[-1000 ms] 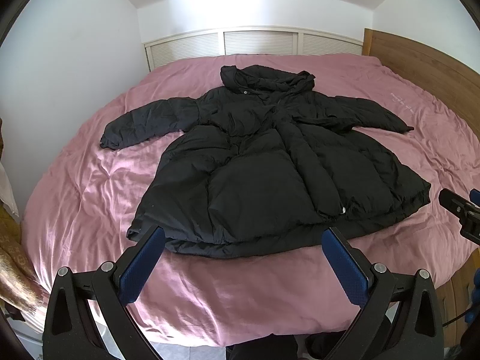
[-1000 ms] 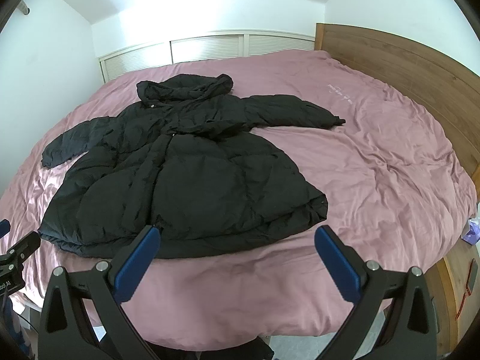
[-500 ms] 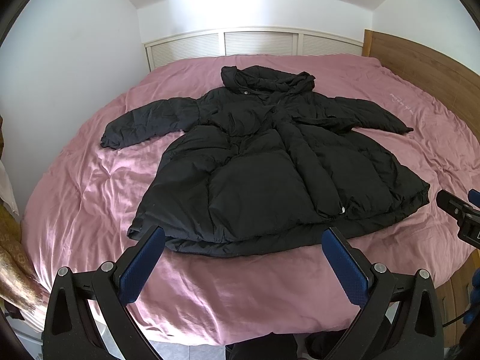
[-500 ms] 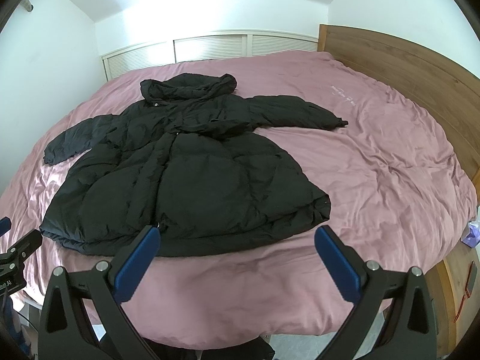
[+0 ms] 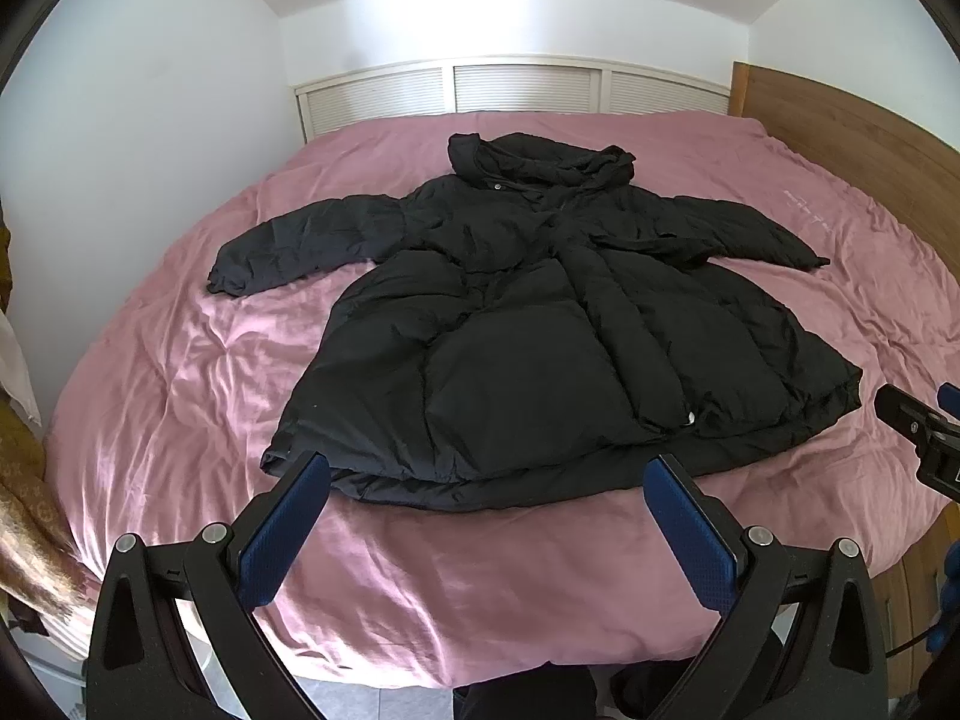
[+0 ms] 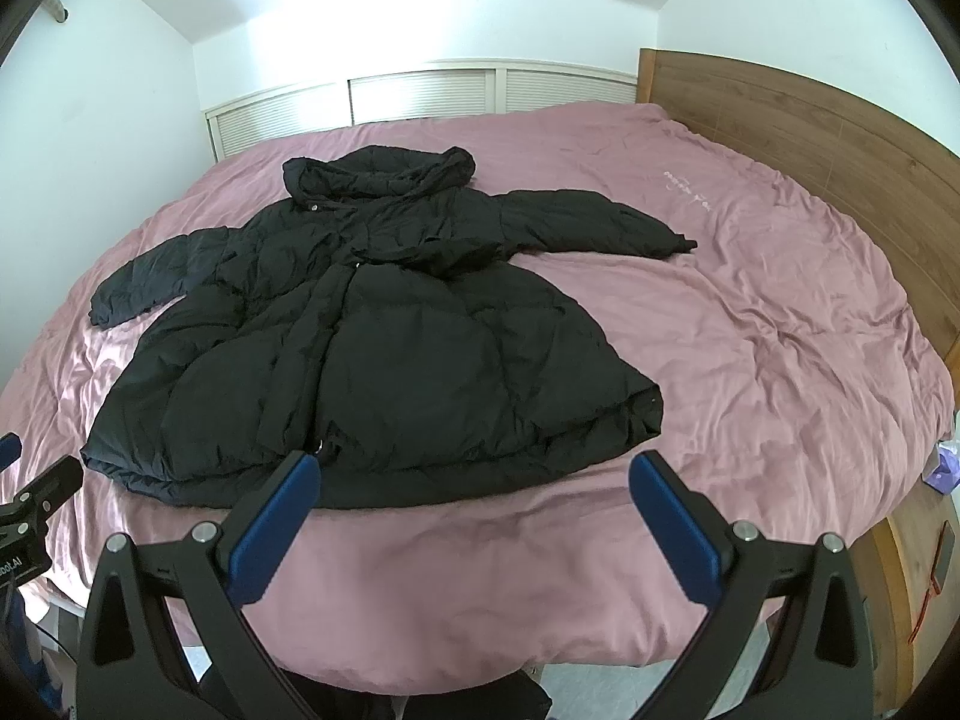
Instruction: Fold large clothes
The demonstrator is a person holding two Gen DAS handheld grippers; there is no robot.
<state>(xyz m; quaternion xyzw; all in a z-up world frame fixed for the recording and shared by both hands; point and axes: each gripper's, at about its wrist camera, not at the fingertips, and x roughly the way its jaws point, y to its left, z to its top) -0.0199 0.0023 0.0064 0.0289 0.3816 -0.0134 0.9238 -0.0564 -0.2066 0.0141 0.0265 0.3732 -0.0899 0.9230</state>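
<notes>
Across the pink bed (image 5: 198, 396) a black puffer coat (image 5: 540, 348) lies spread flat, sleeves out, ready for folding; both hand-held grippers, left (image 5: 489, 471) and right (image 6: 474, 465), hover wide open, empty.

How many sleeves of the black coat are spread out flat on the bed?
2: the left sleeve stretches toward the white wall, the right sleeve toward the wooden headboard. Neither is folded in.

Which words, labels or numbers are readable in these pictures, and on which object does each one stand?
Pale embroidered writing on the pink bed cover, near the headboard: too small and blurred to read.
White print on the left gripper body, at the edge of the right wrist view: cut off, not readable.
Black coat: no label or text visible.
Right gripper: no text visible.
</notes>
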